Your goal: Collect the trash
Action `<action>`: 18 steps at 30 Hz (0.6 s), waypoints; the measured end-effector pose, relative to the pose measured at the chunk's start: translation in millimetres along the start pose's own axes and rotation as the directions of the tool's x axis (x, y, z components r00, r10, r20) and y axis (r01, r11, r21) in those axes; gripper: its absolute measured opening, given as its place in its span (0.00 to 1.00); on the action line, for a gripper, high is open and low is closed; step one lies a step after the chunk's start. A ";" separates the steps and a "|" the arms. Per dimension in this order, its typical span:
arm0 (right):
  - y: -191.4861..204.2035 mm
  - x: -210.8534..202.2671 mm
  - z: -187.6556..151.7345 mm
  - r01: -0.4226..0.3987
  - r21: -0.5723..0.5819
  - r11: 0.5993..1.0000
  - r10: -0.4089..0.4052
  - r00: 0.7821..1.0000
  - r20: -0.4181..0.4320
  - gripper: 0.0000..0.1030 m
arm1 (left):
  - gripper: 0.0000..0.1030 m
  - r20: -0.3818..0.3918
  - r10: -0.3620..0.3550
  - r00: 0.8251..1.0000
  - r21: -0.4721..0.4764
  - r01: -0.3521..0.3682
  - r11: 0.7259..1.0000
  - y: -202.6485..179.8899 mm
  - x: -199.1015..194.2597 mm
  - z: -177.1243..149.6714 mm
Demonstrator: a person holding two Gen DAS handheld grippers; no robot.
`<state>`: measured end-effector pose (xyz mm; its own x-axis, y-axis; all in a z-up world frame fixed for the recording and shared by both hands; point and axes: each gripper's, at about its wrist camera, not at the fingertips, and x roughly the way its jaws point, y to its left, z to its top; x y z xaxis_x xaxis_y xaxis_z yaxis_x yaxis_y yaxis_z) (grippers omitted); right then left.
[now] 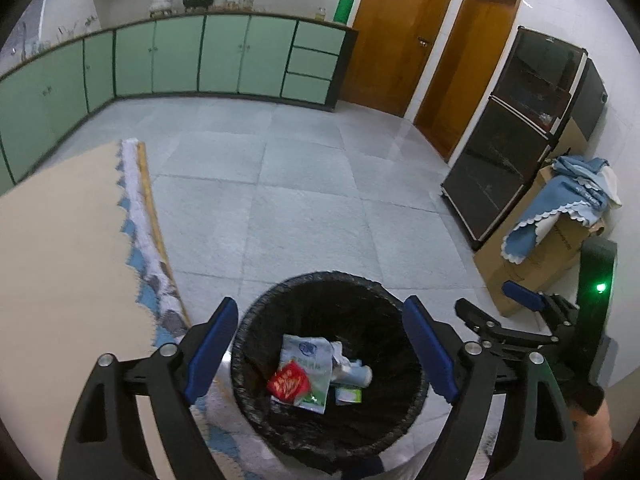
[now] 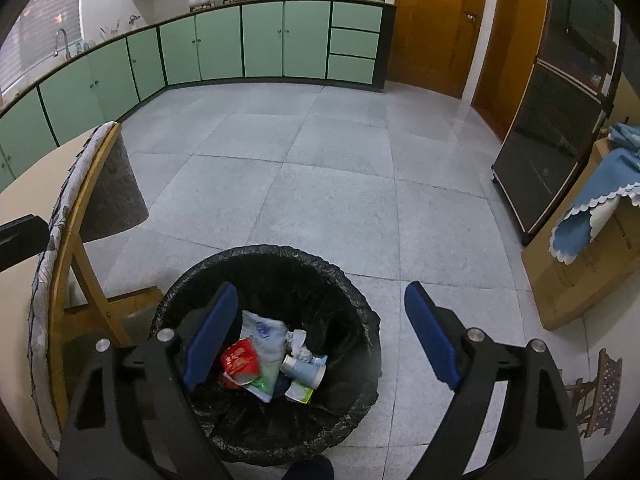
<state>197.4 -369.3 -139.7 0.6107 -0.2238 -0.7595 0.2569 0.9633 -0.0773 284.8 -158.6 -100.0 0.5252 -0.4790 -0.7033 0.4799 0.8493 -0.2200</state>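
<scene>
A round bin with a black liner (image 1: 256, 320) stands on the floor beside the table; it also shows in the right wrist view (image 2: 360, 308). Inside lie a red wrapper (image 1: 289, 384) (image 2: 239, 361), a white-blue plastic bag (image 1: 306, 354) (image 2: 262, 332), a small bottle (image 2: 303, 370) and crumpled paper (image 2: 297, 340). My left gripper (image 1: 320, 350) is open and empty above the bin. My right gripper (image 2: 320, 340) is open and empty, above the bin's right side; it also shows at the right of the left wrist view (image 1: 490, 300).
A table with a beige top (image 1: 60, 248) and patterned cloth edge is at the left. A cardboard box (image 1: 536, 256) draped with blue cloth and a dark glass cabinet (image 1: 516, 140) stand at the right. Green cupboards (image 1: 224, 56) line the far wall. A small stool (image 2: 600, 392) stands at the right.
</scene>
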 end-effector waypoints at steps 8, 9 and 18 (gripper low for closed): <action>13.6 -31.3 9.3 -0.039 0.007 0.999 0.038 0.998 0.056 0.81 | 0.80 0.070 0.087 0.994 0.021 -0.089 0.996 7.1 -31.2 -9.4; 15.6 -35.8 10.5 -0.046 0.008 0.999 0.046 0.997 0.062 0.81 | 0.80 0.077 0.095 0.993 0.019 -0.096 0.995 9.1 -35.5 -10.6; 34.9 -88.9 15.9 -0.112 0.003 0.994 0.111 0.987 0.115 0.81 | 0.80 0.137 0.121 0.983 -0.012 -0.121 0.993 19.4 -82.6 -18.5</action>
<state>164.0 -318.1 -64.6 0.7178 -0.1315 -0.6838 0.1895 0.9818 0.0101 237.7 -98.5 -58.7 0.6710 -0.3983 -0.6254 0.4047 0.9035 -0.1412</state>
